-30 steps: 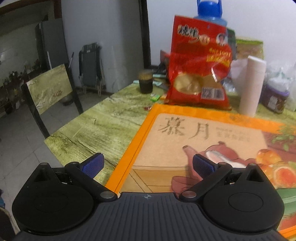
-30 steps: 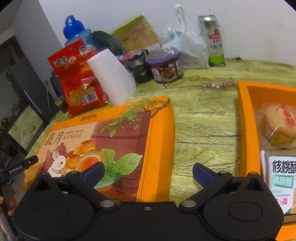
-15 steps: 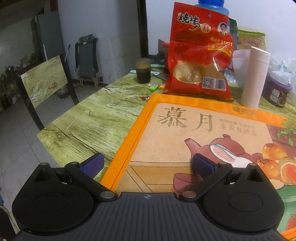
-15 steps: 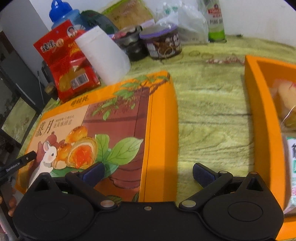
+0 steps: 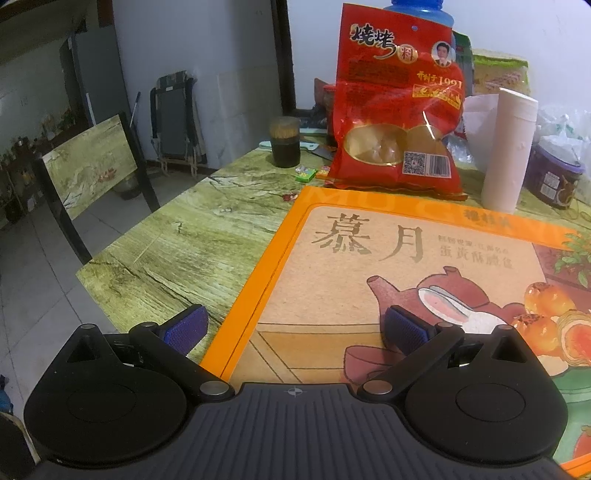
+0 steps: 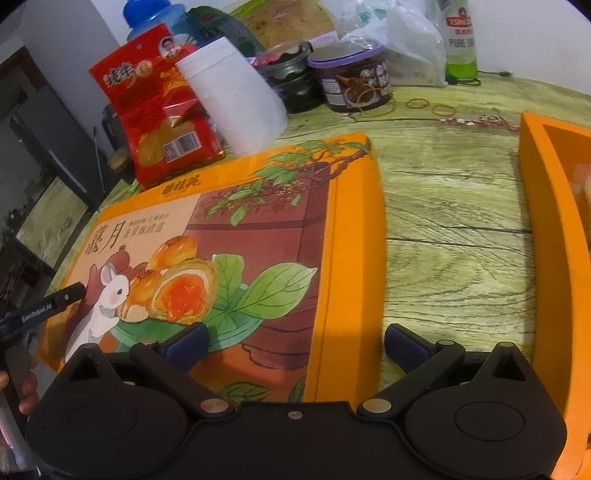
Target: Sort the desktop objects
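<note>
An orange pastry-box lid (image 5: 399, 280) with a rabbit and teapot picture lies flat on the green wood-grain table (image 5: 177, 240). My left gripper (image 5: 295, 326) is open and straddles the lid's left edge, one finger over the lid, one over the table. My right gripper (image 6: 295, 343) is open and straddles the lid's right edge (image 6: 347, 258). The open orange box base (image 6: 546, 229) stands to the right, with packaged items partly out of frame. The tip of the left gripper (image 6: 55, 301) shows at the far left of the right wrist view.
A red snack bag (image 5: 399, 122), white paper roll (image 5: 508, 147), purple-lidded jar (image 6: 351, 81), blue bottle (image 6: 155, 16), green can (image 6: 458, 40), plastic bags and rubber bands (image 6: 432, 105) crowd the table's back. A dark cup (image 5: 284, 142) and a chair (image 5: 85, 173) are at left.
Both grippers have moved lower and closer over the lid's two side edges. The box base has slid toward the right edge of the right wrist view. Both stay open.
</note>
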`<action>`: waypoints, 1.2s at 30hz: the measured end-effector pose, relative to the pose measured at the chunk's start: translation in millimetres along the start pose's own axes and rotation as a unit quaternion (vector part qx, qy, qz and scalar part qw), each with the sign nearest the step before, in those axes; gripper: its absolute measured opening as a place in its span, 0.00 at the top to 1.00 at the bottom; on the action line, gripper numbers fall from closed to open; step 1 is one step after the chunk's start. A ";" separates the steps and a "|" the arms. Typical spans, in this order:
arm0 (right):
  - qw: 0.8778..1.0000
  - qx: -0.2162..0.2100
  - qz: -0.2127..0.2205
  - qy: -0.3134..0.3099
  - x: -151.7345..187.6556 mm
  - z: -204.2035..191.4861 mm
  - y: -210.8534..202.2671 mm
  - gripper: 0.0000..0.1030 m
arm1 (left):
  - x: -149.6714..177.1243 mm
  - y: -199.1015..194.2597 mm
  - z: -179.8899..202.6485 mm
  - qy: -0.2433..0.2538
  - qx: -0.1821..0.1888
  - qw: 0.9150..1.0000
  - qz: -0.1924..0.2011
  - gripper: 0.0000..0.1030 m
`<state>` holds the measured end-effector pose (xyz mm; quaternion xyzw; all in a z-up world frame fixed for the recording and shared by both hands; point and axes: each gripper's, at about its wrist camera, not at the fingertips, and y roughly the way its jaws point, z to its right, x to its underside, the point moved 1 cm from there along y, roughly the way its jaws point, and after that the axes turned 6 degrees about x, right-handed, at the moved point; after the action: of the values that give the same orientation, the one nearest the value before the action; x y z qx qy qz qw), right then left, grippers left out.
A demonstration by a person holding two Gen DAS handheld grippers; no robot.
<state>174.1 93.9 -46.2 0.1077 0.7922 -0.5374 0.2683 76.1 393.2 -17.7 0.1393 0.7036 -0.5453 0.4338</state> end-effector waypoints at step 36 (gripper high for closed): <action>0.999 -0.021 0.038 -0.009 13.2 23.7 -14.3 0.00 | 45.2 -29.5 -28.0 -0.114 0.115 0.987 -0.019 0.00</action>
<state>163.9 65.0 -48.5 0.1270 0.7961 -0.5113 0.2978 17.1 394.8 -32.3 0.1115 0.5848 -0.6428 0.4821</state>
